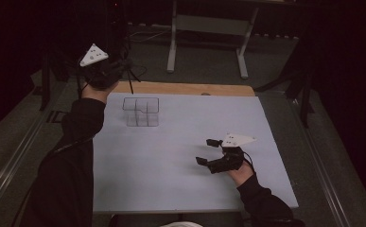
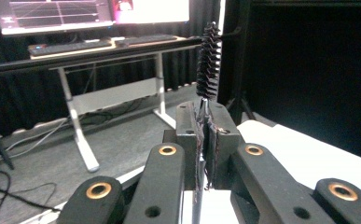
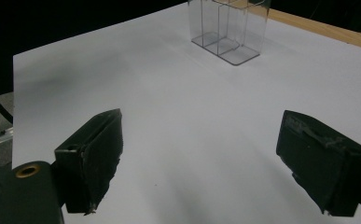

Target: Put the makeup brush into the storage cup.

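Observation:
My left gripper (image 1: 117,70) hangs past the table's far left corner, off the white sheet, shut on the thin wire handle of a black bottle brush (image 2: 208,60). The bristles stick out beyond the jaws, and the wire (image 1: 130,85) runs back between the pads. A clear plastic box with several compartments (image 1: 141,111) stands upright on the sheet's far left part, empty as far as I can see; it also appears at the top of the right gripper view (image 3: 228,29). My right gripper (image 1: 206,151) rests low over the sheet at the near right, open (image 3: 206,154), nothing between its jaws.
A white sheet (image 1: 180,161) covers the table, and a wooden strip (image 1: 185,88) shows along the far edge. Beyond it stands a desk on a white frame (image 2: 78,116), carrying keyboards and monitors (image 2: 52,14). Dark curtains and stands ring the table. Cables lie on the floor at left.

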Tool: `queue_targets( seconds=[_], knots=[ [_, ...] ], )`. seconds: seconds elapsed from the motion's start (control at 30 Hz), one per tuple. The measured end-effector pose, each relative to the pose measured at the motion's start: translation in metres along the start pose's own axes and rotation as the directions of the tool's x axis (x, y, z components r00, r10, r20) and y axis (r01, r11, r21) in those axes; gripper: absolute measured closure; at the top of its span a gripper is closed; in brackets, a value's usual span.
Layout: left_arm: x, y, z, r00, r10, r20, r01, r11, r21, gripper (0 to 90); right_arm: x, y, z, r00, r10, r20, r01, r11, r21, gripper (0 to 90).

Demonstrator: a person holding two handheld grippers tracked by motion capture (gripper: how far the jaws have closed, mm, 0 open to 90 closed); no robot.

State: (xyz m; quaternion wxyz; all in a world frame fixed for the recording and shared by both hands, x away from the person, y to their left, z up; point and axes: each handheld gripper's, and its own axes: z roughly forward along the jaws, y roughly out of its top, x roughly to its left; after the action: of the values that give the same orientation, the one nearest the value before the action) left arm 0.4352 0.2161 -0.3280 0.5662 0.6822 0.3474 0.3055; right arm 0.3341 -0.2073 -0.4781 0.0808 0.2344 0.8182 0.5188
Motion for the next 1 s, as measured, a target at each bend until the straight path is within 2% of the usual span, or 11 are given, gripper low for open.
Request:
queue_targets(
  seconds=[0.3,0.53,0.93,1.0],
  knots=[
    [0.004,-0.010,0.005,0.9990,-0.004,-0.045,0.005,0.9998,0.019,85.8,0.001,-0.001,0.001,1.0000,-0.004,-0.008,0.004,1.000,0.007,14.5],
    [0.005,-0.017,0.008,0.9985,0.006,-0.055,-0.004,0.9996,0.026,85.8,0.001,-0.001,0.002,0.9999,-0.005,-0.011,0.005,1.000,0.010,14.5],
    [0.010,-0.033,0.015,0.9972,-0.001,-0.075,0.005,0.9990,0.043,85.6,0.001,-0.002,0.002,0.9999,-0.003,-0.014,0.003,1.000,0.013,14.5],
    [0.012,-0.037,0.016,0.9969,-0.012,-0.078,0.015,0.9991,0.040,85.6,0.001,-0.002,0.002,0.9999,-0.002,-0.015,0.002,1.000,0.013,14.5]
  ],
)
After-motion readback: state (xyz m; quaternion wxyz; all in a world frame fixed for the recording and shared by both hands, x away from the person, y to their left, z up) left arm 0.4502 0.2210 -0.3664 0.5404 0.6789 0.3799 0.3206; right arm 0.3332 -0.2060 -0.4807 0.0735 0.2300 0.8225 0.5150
